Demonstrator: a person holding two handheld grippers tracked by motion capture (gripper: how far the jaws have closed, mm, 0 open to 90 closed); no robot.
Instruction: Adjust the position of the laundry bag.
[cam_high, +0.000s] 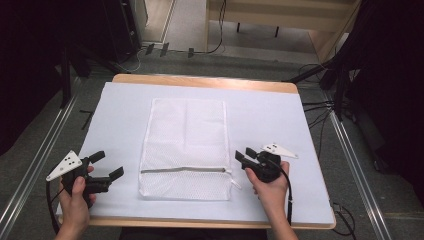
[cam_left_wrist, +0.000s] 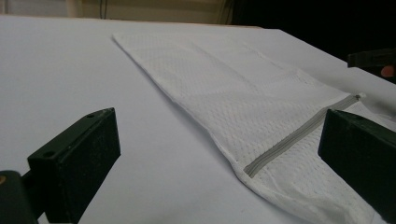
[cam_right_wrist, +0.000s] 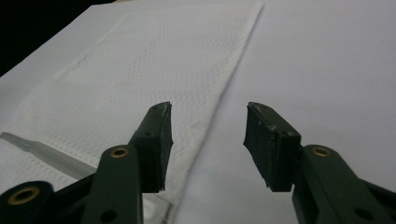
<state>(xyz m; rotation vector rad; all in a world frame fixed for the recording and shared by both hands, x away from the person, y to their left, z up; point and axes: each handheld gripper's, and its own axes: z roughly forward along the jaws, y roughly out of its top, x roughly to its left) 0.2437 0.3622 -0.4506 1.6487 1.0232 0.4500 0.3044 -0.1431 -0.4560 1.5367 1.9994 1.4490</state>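
Both tongs are released and empty. The left tongs (cam_high: 106, 166) sit at the lower left of the high view, the right tongs (cam_high: 245, 156) at lower right, flanking the flat white mesh zippered laundry bag (cam_high: 185, 145) at centre frame. It lies on the white-covered surface (cam_high: 275, 120), grey zipper (cam_high: 182, 170) nearest the person, probably for easy reach.

My left gripper (cam_left_wrist: 219, 154) view crops the mesh laundry bag (cam_left_wrist: 261, 116) below its zipper (cam_left_wrist: 299, 137), behind the right-hand jaw.
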